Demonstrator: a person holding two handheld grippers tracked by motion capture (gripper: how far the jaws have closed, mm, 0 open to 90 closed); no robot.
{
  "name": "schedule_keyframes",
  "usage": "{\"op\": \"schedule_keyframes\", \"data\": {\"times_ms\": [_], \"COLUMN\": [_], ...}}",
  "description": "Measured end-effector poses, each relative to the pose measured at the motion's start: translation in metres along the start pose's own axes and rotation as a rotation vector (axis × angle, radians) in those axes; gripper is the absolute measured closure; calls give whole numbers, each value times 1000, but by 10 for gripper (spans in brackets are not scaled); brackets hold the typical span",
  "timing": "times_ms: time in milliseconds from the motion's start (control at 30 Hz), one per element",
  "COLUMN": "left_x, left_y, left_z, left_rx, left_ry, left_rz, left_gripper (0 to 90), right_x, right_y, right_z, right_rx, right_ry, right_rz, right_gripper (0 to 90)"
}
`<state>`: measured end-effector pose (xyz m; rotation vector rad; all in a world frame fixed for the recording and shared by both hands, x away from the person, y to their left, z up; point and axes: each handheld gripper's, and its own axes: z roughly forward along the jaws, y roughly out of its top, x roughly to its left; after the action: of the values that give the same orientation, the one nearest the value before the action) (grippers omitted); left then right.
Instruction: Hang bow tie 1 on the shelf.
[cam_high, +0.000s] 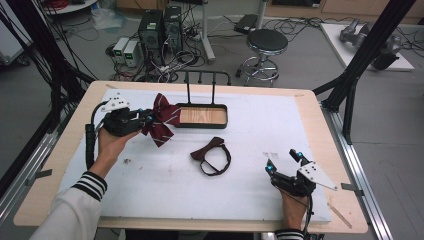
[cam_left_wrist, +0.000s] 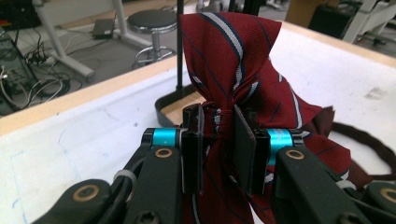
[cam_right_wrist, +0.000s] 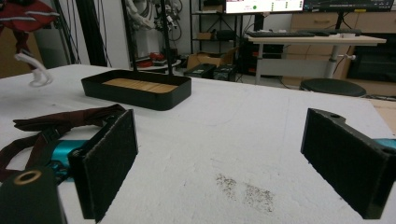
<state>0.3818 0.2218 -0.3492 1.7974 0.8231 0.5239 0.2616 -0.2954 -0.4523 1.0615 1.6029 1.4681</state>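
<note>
Right gripper (cam_high: 283, 161) agape (tabletop), left gripper (cam_high: 148, 118) clamping striped bow tie (cam_high: 161, 119).

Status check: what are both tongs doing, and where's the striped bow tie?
Left tongs shut on striped bow tie, held beside black tray. Right tongs open, nothing between them. Dark bow tie on table, apart.

Even, diffuse overhead indoor light, moderately bright, no hard shadows. High view: soft overall, low detail, mild compression blur; white table cover (cam_high: 165, 180) slightly washed out, only faint shadows under the dark strap (cam_high: 212, 157). Left gripper view: striped bow tie (cam_left_wrist: 233, 60) sharp at the knot, background floor and stool defocused; near jaw bodies at the bottom dark and soft. Right gripper view: near pads blurry, black tray (cam_right_wrist: 136, 88) fairly crisp, bright monitor strip at the top edge, slight wide-angle stretch at the sides.
</note>
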Motion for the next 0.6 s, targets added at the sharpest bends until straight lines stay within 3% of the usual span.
{"op": "schedule_keyframes", "data": {"times_ms": [267, 600], "left_x": [-5, -12], "left_y": [14, 25], "left_z": [0, 3], "left_rx": [-45, -62], "left_ry": [-5, -6], "left_rz": [1, 29], "left_gripper": [738, 738], "right_x": [0, 0], "right_y": [0, 0], "right_z": [0, 0], "right_rx": [0, 3], "right_ry": [-1, 0], "right_rz": [1, 3], "right_gripper": [100, 100]}}
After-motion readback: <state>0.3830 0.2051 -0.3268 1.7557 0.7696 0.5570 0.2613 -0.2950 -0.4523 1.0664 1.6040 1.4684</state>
